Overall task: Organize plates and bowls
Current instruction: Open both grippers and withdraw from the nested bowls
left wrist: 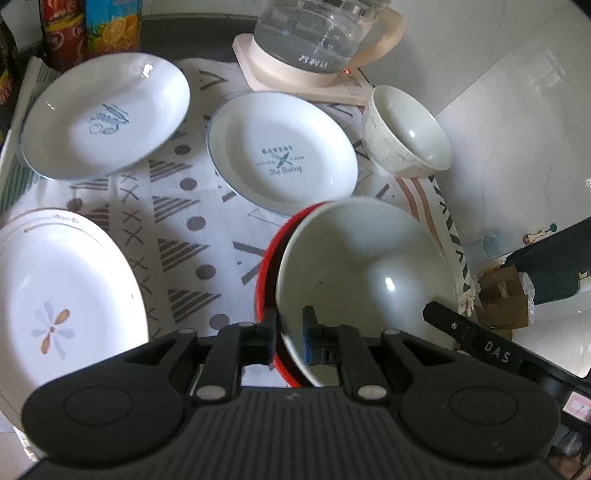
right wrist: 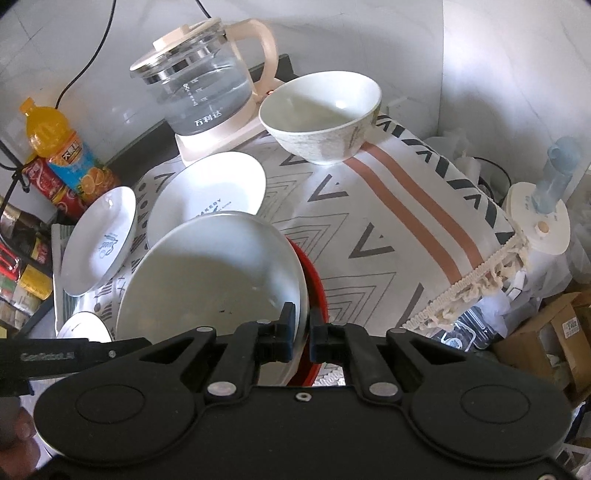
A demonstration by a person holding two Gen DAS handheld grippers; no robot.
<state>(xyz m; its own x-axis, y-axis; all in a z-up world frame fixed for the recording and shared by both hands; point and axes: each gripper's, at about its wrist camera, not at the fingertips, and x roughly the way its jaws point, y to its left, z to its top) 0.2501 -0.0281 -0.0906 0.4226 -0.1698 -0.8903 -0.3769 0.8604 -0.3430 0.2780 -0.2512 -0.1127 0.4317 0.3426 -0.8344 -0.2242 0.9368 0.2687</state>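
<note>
A large bowl, red outside and white inside, is held tilted above the patterned cloth. My left gripper is shut on its near rim, and my right gripper is shut on its rim from the other side. A "Bakery" plate lies just beyond the bowl. A plate with blue script lies at the far left. A flower plate lies at the near left. A small speckled bowl stands at the far right.
A glass kettle on a cream base stands at the back. Drink bottles stand at the back left. The cloth's fringed edge drops off at the right, with boxes and clutter below.
</note>
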